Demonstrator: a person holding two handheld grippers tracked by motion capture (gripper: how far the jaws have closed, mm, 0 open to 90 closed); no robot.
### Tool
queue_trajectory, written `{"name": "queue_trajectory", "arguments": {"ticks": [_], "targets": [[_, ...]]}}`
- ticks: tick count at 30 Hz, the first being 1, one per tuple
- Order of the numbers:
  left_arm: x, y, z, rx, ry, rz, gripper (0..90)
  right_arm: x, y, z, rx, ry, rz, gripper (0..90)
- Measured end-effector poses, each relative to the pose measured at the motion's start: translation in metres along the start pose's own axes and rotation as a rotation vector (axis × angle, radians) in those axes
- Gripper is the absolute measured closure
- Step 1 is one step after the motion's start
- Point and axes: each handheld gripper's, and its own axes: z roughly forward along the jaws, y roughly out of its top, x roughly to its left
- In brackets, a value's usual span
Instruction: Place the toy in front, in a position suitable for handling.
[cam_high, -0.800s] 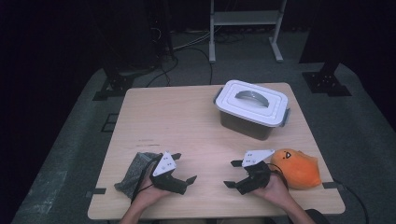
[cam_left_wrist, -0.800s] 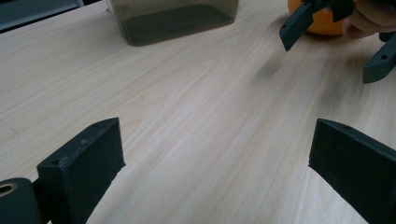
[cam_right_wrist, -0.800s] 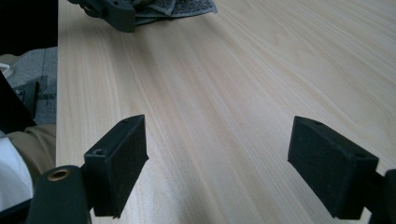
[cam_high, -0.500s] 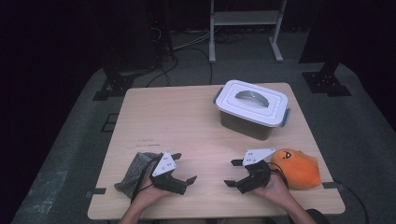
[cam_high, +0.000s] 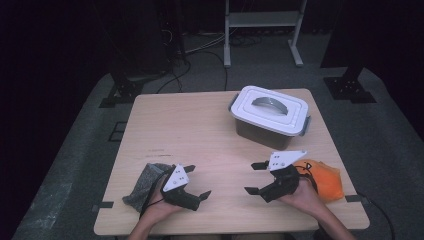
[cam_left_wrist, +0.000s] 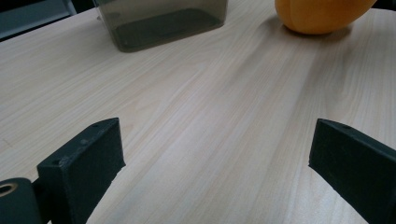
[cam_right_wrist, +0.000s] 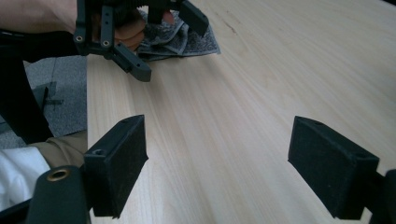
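We hold both tongs low over the near edge of the table (cam_high: 200, 130), tips turned toward each other with bare wood between them. The left gripper (cam_high: 199, 181) stands with its jaws wide and nothing between them; the left gripper view confirms an empty gap over the wood grain. The right gripper (cam_high: 254, 177) is likewise spread wide and empty.

The grey cloth (cam_high: 145, 182) lies just behind and outside the left gripper, partly under the hand (cam_high: 160, 210) that carries it. The orange plush toy (cam_high: 325, 177) sits just behind the right gripper, touching or nearly touching that hand. The lidded box (cam_high: 270, 115) stands well ahead of the right gripper, lid on, handle flat.

Risks we judge from here:
- Both soft items lie behind the jaws, so either tong must swing round to reach one; a hasty turn could drag the cloth off the near edge.
- The cable trailing from the right gripper runs across the plush toy; pulling away could snag it and roll the toy toward the table corner.
- The box is closed; nothing goes in until the lid comes off, and a one-sided lift may tip the box.
- The cloth is thin; wide jaws may pinch only a fold and drop it.
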Motion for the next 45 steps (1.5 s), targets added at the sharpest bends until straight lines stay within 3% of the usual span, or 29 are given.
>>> {"name": "queue_trajectory", "arguments": {"ticks": [8, 14, 19, 28, 35, 41, 42, 45], "targets": [[0.003, 0.0, -0.005, -0.012, 0.008, -0.004, 2.1, -0.013, 0.003, -0.043, -0.015, -0.052, -0.013, 18.1], [0.004, 0.0, -0.006, -0.016, 0.011, -0.003, 2.1, -0.027, -0.014, -0.074, 0.002, -0.137, 0.009, 18.1], [0.003, 0.0, -0.005, -0.018, 0.005, -0.006, 2.1, -0.037, -0.035, -0.095, -0.018, -0.18, 0.055, 18.1], [0.003, 0.001, -0.006, -0.012, 0.011, 0.004, 2.1, -0.047, -0.063, -0.114, 0.036, -0.243, 0.098, 18.4], [0.003, 0.001, -0.006, -0.014, 0.001, 0.004, 2.1, -0.053, -0.083, -0.122, 0.039, -0.274, 0.141, 18.6], [0.002, 0.001, -0.006, -0.012, -0.005, 0.005, 2.1, -0.053, -0.098, -0.124, 0.026, -0.268, 0.163, 29.4], [0.002, 0.002, -0.007, -0.013, -0.005, 0.005, 2.1, -0.051, -0.103, -0.123, 0.027, -0.265, 0.158, 34.8], [0.002, 0.002, -0.007, -0.023, -0.008, 0.002, 2.1, -0.049, -0.108, -0.121, 0.023, -0.26, 0.151, 39.1]]}}
